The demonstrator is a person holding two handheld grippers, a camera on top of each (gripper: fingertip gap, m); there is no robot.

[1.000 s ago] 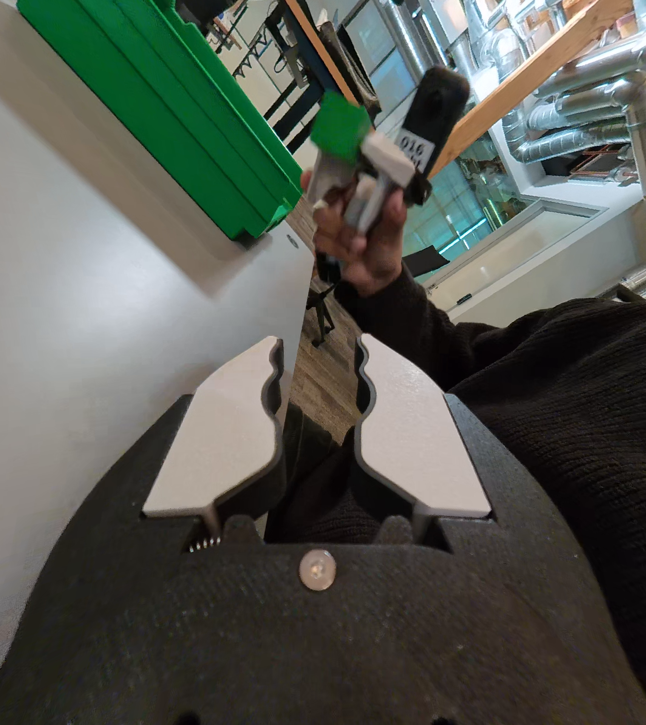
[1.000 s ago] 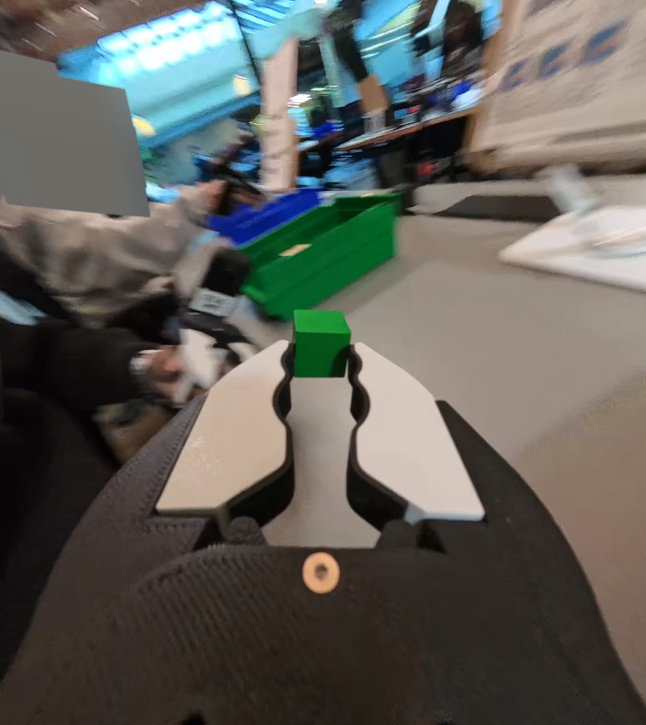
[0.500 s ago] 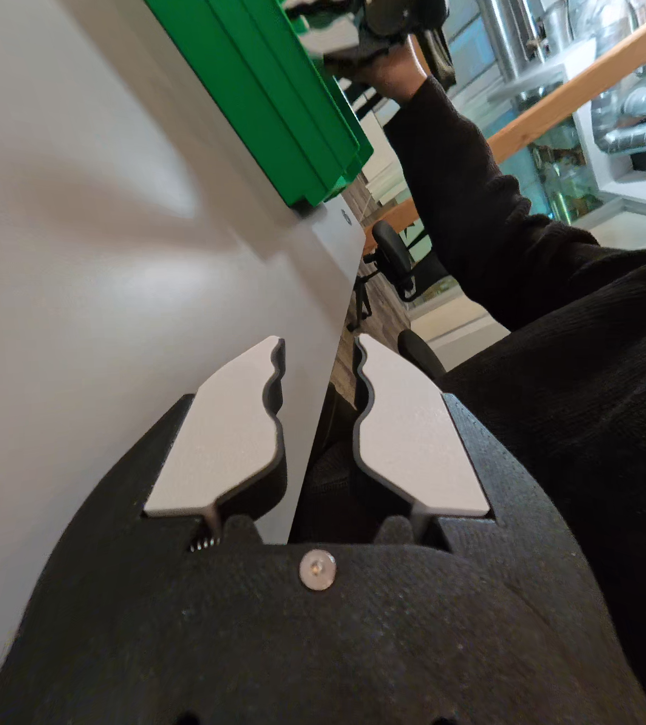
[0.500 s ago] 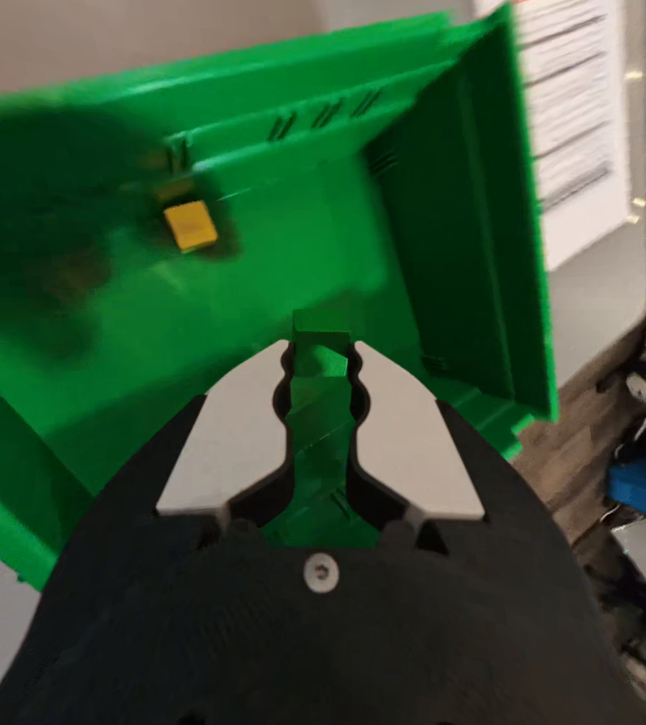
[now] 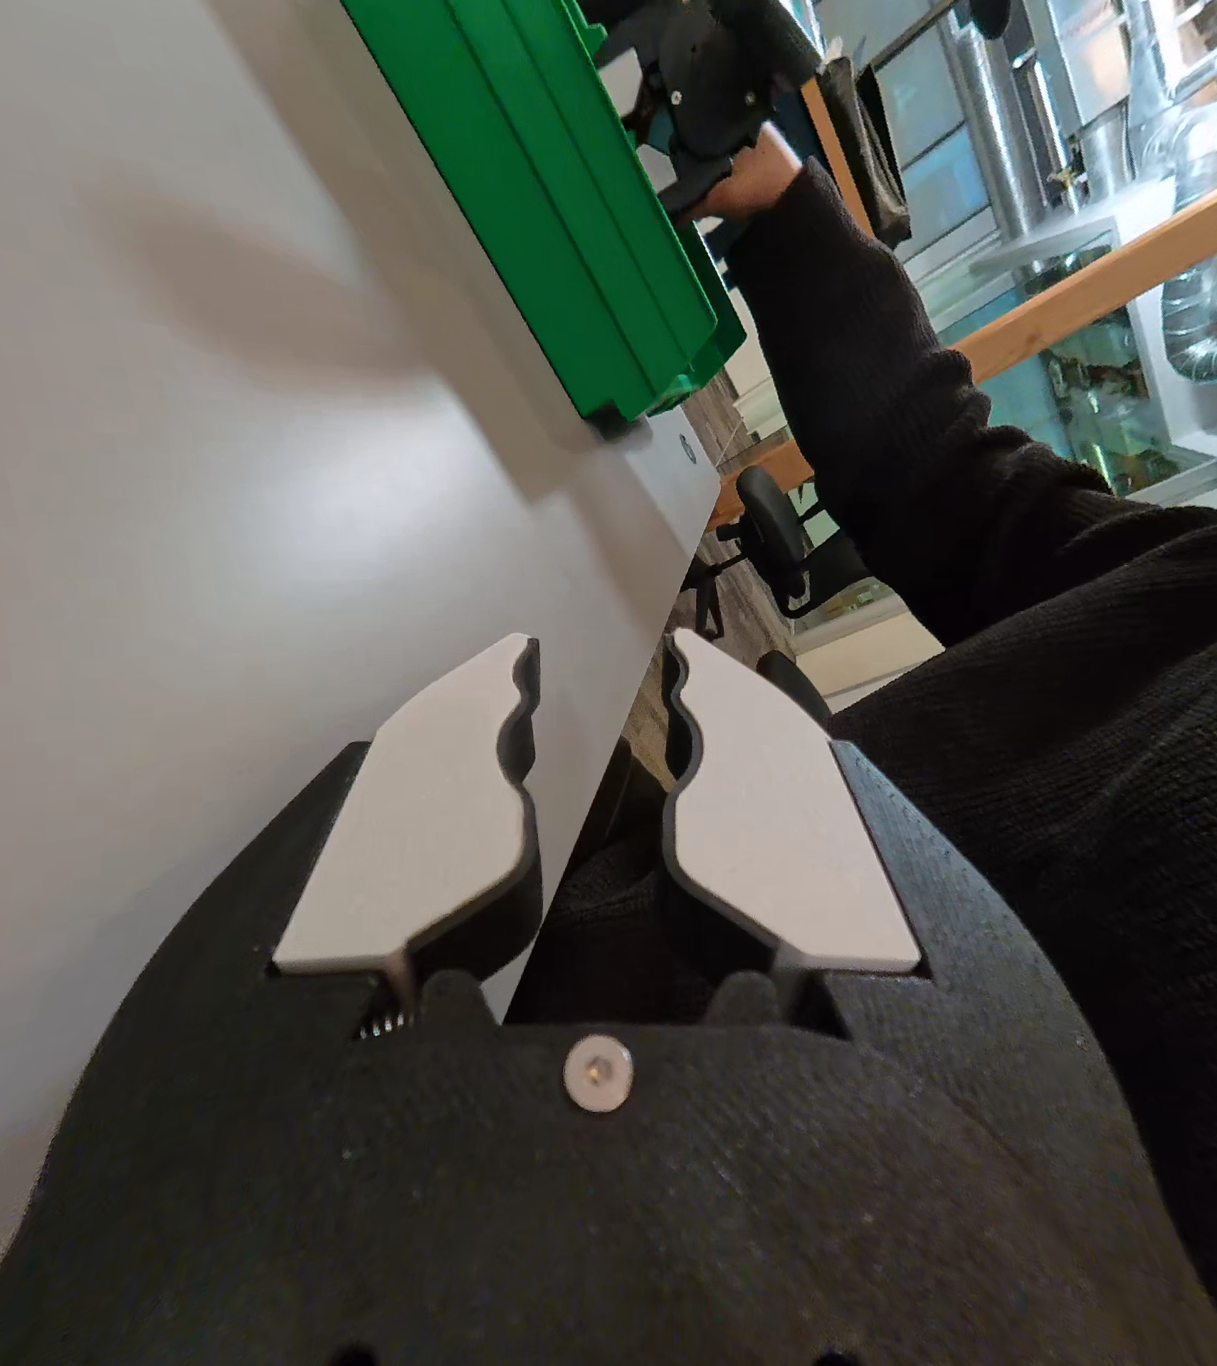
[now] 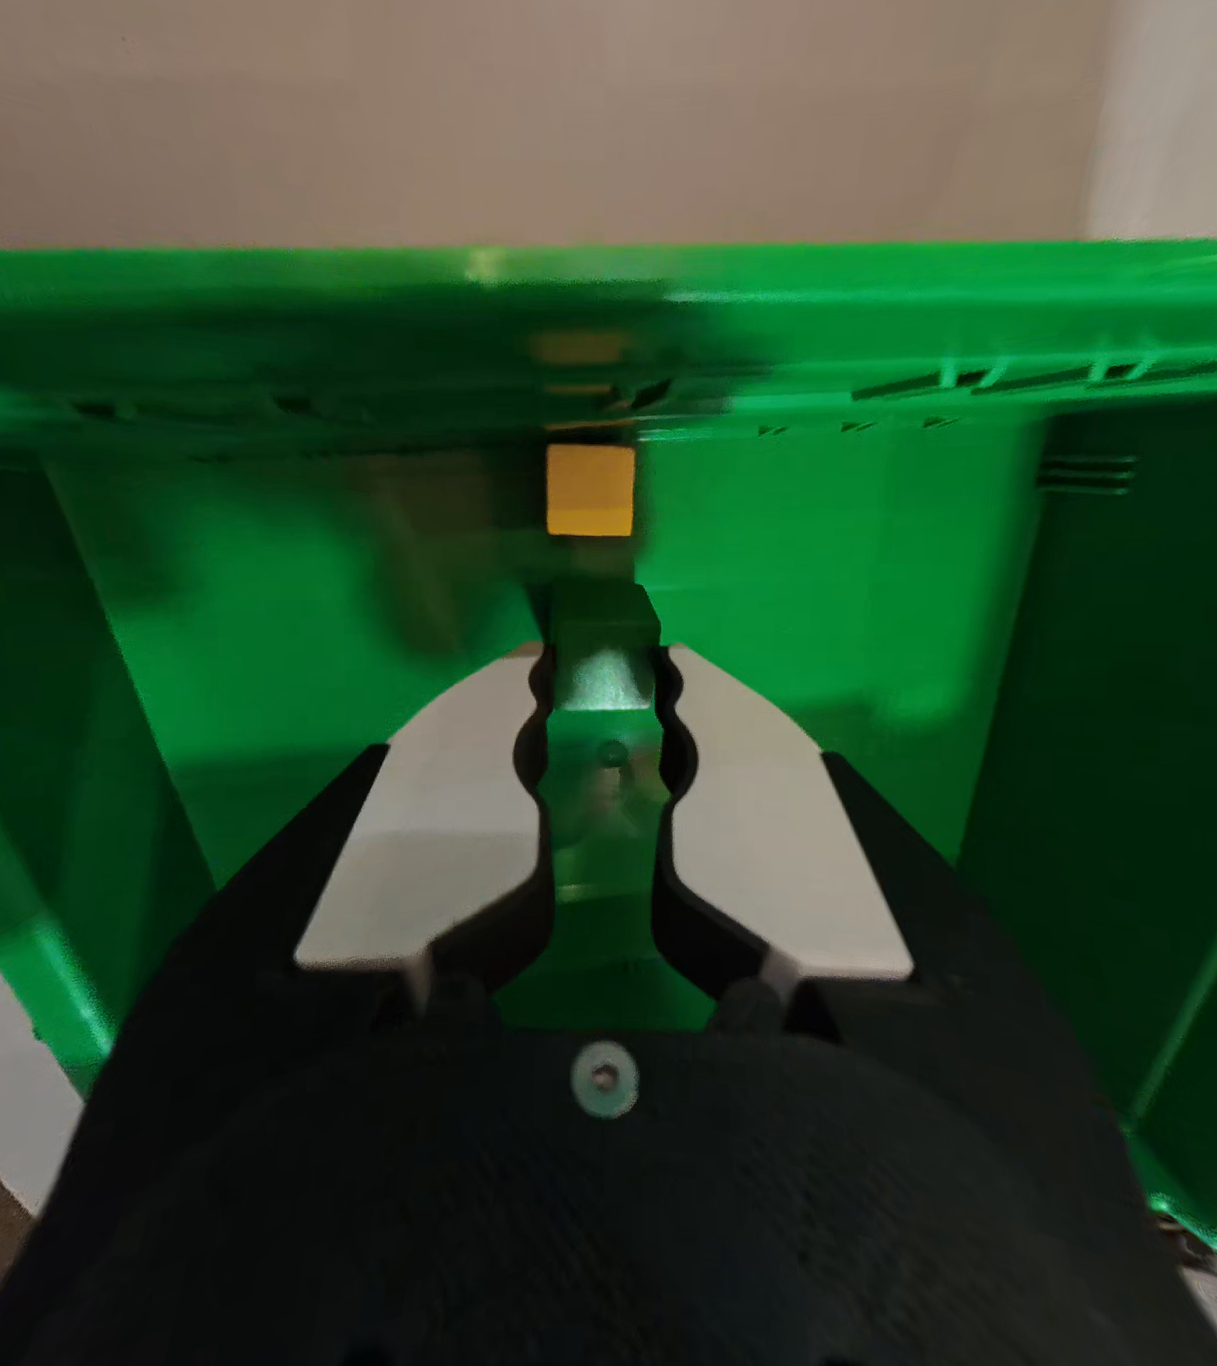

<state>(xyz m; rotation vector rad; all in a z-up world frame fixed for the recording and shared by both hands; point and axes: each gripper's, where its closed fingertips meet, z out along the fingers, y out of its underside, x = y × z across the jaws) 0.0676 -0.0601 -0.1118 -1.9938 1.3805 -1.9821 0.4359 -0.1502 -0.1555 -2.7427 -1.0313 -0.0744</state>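
Note:
My right gripper (image 6: 604,658) is shut on a green cube (image 6: 604,650) held at its fingertips, inside a green bin (image 6: 886,591). A yellow cube (image 6: 589,489) lies on the bin's floor just beyond the green cube. My left gripper (image 5: 599,658) is open and empty, low over the near edge of the grey table (image 5: 184,443). In the left wrist view the green bin (image 5: 591,244) stands farther along the table, and the right gripper's black body (image 5: 709,81), held by a hand, reaches into it.
A person's black sleeve (image 5: 886,369) and black clothing (image 5: 1071,813) fill the right of the left wrist view. An office chair (image 5: 775,532) stands on the floor beyond the table edge. Silver ducts and a wooden beam (image 5: 1108,251) lie behind.
My right gripper has carried the green cube from above the table into the green bin, close to the yellow cube. My left gripper has stayed open near the table edge.

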